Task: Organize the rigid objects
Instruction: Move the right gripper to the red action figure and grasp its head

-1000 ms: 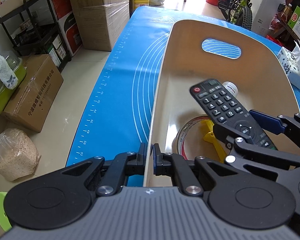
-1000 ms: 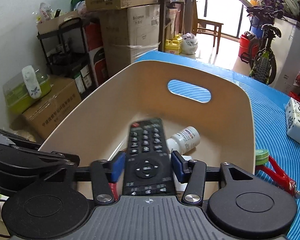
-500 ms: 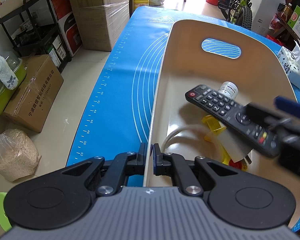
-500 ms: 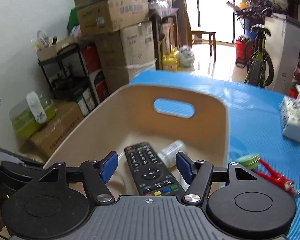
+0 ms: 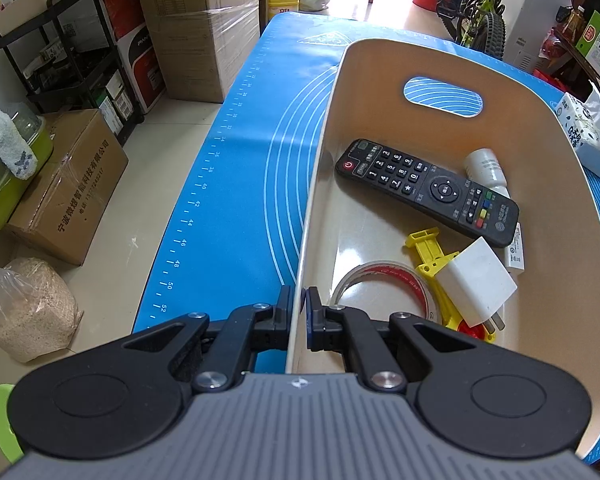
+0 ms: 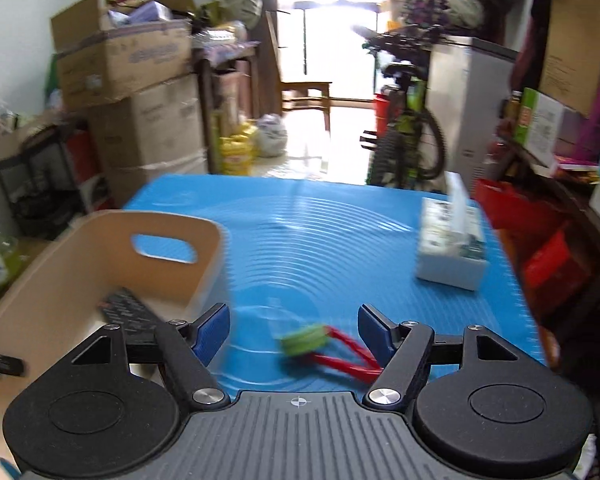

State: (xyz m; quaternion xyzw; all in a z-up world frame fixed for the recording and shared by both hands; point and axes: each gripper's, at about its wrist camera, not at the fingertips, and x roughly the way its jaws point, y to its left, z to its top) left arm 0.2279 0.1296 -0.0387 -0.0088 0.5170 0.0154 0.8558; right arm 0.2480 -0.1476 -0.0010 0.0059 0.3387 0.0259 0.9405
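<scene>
The left hand-held gripper (image 5: 299, 312) has its jaws pinched nearly together on a thin wall, one finger on each side. The right hand-held gripper (image 6: 294, 330) hovers with its blue-padded fingers (image 6: 210, 330) spread wide, seemingly holding nothing, though its view is motion-blurred.

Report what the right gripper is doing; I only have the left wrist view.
Observer: The right gripper is open and holds nothing.
Operator: Say what lies ahead of it.
Observer: A green roll lies on the blue mat, outside the bin.
Operator: Name anything beside that roll.
Observer: A red-handled tool lies right next to it, on its right. The picture is too blurred to name the tool.
</scene>
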